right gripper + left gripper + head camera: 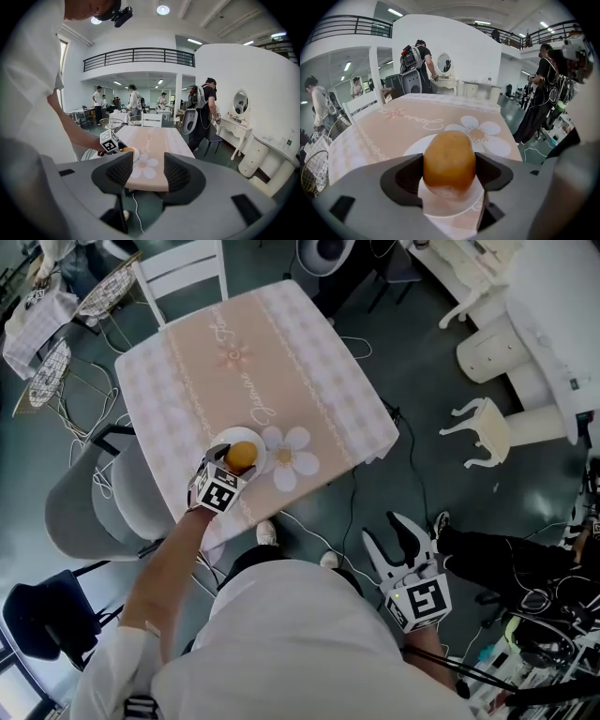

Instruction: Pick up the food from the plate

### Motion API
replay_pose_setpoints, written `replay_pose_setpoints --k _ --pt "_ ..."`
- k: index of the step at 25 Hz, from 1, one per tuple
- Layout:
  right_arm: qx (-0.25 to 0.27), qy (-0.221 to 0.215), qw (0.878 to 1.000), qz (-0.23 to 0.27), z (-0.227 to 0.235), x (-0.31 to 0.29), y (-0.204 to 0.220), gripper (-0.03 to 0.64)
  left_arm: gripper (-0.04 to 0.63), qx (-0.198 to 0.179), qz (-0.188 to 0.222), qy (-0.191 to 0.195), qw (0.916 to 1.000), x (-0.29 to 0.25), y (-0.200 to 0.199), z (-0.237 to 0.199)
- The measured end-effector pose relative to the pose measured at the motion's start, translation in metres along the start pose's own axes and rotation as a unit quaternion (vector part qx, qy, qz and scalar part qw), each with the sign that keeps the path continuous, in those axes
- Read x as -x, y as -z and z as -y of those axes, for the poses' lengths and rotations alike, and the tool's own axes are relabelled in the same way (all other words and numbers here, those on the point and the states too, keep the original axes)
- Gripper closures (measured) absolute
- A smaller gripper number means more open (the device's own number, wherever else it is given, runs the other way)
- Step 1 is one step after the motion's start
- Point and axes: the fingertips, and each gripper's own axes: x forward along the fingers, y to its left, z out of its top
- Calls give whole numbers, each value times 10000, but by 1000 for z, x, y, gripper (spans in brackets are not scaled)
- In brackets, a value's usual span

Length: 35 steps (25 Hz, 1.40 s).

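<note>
With the left gripper (pixel 233 463) holding its jaws wide around the food (pixel 449 161) on the plate (pixel 412 148), the grasp seems at hand, and next they should close, then lift.

Left tongs (pixel 229 465) at orange food (pixel 242 455) (on plate (pixel 262 458))

The tabletop (pixel 281 362) is seen steeply from above by the head view, skimmed closely by the left gripper view, and faced from well away by the right; its plate (pixel 228 435) is shared by all.
</note>
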Motion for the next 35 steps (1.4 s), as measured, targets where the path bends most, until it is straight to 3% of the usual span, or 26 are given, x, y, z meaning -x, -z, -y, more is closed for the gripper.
replay_pose_setpoints --k 7,18,25,35 --pt "-3 -3 10000 1 3 9 4 407 239 100 11 35 9999 9 -3 0" --pt "80 -202 9996 154 5 30 16 407 241 404 514 -37 9979 61 -34 20" --pt "150 -421 9987 255 15 48 30 407 241 167 631 -254 9975 107 -58 56" --pt "299 -863 9950 400 33 82 54 408 241 388 1385 -275 9892 187 -121 146"
